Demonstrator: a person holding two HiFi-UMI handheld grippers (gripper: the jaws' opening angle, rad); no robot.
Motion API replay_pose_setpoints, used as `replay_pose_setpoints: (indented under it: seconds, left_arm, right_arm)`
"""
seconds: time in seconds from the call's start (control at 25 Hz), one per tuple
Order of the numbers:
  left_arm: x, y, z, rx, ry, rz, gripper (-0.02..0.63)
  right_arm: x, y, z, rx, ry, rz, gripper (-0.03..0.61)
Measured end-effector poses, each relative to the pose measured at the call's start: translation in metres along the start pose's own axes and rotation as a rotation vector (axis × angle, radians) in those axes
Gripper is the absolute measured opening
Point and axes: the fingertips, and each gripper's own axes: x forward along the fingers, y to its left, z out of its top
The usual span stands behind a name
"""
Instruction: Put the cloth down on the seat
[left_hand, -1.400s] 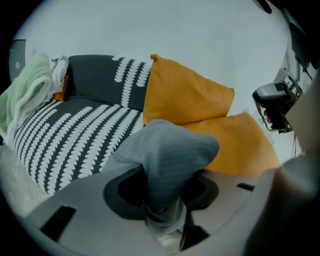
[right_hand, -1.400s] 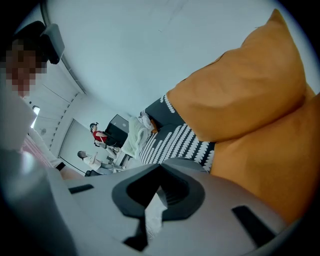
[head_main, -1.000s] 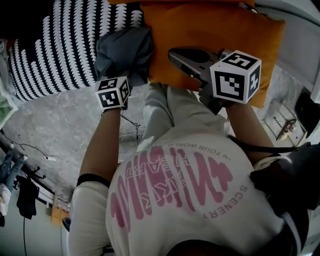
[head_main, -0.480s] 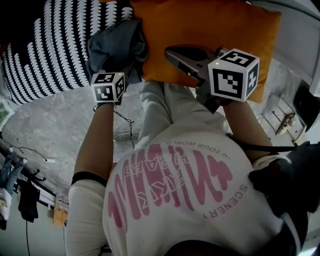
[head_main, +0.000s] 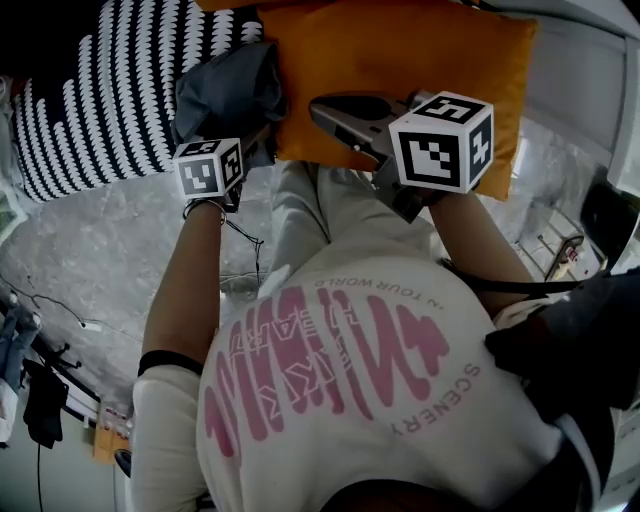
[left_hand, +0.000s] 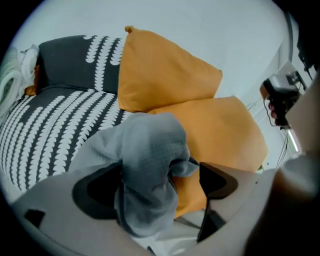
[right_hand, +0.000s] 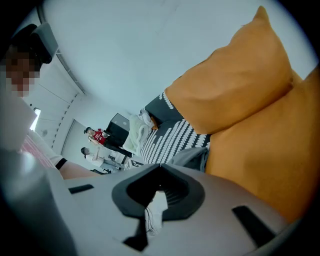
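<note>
Left tongs (left_hand: 160, 172) are opening wide with the gray cloth (left_hand: 150, 150) loose between them, right tongs (right_hand: 159, 186) are closed tight with nothing inside, and the cloth lies on the stripy seat (left_hand: 55, 130) against an orange pillow (left_hand: 222, 132).

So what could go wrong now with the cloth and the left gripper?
The left gripper is opening, yet the cloth hangs against one jaw, so it may cling and lift away with it. The cloth also bunches at the seat edge beside the orange cushion, so it might slip off or land on the cushion.
</note>
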Motion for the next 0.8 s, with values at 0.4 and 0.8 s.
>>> replay_pose_setpoints:
  seconds: [0.4,0.8]
  left_arm:
    - [-0.069,0.024,0.039,-0.237,-0.233,0.066,0.500]
    - [-0.152,-0.014,0.097,-0.147,-0.474,-0.036,0.500]
  right_arm:
    - [0.002,0.053,0.033,-0.165,-0.001,0.046,0.012]
    - [-0.013,0.124,0.076,-0.266,-0.088,0.154,0.012]
